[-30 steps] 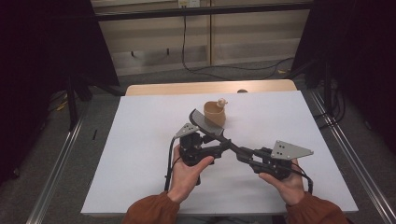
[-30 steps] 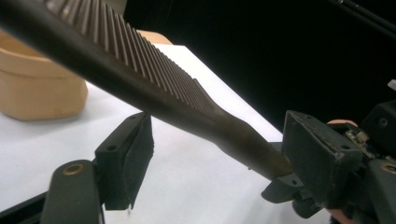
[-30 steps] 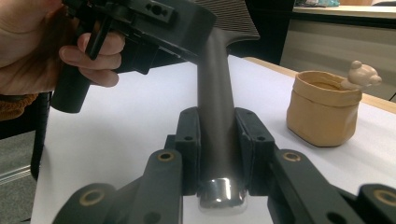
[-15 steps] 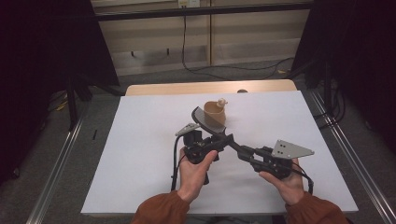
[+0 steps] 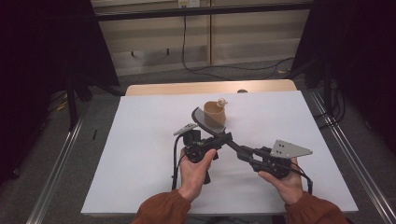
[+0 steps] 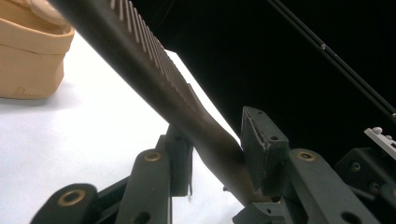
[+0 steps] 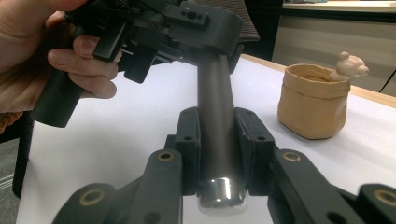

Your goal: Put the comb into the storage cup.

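Observation:
A dark long-handled utensil (image 5: 211, 128) with a flat ribbed head slants over the table, head near a tan cup (image 5: 215, 112) that has a small bear figure on its rim. My right gripper (image 5: 240, 150) is shut on the handle (image 7: 215, 116) near its shiny metal end. My left gripper (image 5: 219, 139) is closed around the handle's neck (image 6: 212, 144), farther up. In the right gripper view the left gripper (image 7: 187, 18) and its hand sit over the handle, with the cup (image 7: 314, 100) to the right. The cup (image 6: 28, 56) shows at the upper left of the left gripper view.
A white table top (image 5: 140, 154) lies under everything, with a wooden strip (image 5: 187, 87) along its far edge. Metal rails (image 5: 56, 163) run on the floor at both sides. Dark curtains and cables stand behind.
My left gripper has shifted right and slightly forward onto the utensil's neck. The right gripper has hardly moved.

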`<action>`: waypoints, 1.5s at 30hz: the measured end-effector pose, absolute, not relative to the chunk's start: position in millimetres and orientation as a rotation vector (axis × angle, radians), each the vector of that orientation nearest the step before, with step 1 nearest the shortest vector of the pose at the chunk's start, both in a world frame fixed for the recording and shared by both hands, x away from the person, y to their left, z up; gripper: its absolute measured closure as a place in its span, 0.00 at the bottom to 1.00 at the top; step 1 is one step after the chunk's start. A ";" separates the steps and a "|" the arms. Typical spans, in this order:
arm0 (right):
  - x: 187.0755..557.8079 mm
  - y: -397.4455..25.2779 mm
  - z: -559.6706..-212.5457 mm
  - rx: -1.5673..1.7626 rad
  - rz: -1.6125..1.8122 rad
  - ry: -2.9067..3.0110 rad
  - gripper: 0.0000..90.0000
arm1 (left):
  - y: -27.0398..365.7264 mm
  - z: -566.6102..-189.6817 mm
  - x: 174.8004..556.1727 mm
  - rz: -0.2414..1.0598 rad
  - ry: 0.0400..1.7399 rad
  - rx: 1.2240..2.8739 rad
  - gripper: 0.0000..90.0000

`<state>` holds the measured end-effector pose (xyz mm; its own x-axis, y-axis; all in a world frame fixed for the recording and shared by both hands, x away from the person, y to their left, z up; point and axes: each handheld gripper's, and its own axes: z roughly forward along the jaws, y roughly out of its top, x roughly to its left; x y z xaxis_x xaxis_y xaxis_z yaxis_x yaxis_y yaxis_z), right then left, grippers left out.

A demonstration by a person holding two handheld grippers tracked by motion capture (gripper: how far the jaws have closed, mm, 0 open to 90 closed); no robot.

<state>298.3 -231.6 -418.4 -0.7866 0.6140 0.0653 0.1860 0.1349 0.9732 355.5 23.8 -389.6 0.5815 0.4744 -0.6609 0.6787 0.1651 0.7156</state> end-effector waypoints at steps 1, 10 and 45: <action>298.5 -231.5 -418.9 0.774 1.691 2.071 0.80 | 23.6 -389.5 355.4 -0.191 1.040 1.473 0.73; 300.2 -228.8 -422.0 0.789 1.667 2.081 0.80 | 26.3 -393.9 362.3 -0.246 1.020 1.448 0.77; 301.8 -229.7 -421.3 0.859 1.699 2.035 0.37 | 35.9 -377.8 364.7 -0.181 0.914 1.466 0.81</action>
<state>301.8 -229.7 -421.3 -0.7535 0.6480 0.1108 0.2246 0.0954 0.9698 364.7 35.9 -377.8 0.6649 0.4145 -0.6213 0.6201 0.1573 0.7686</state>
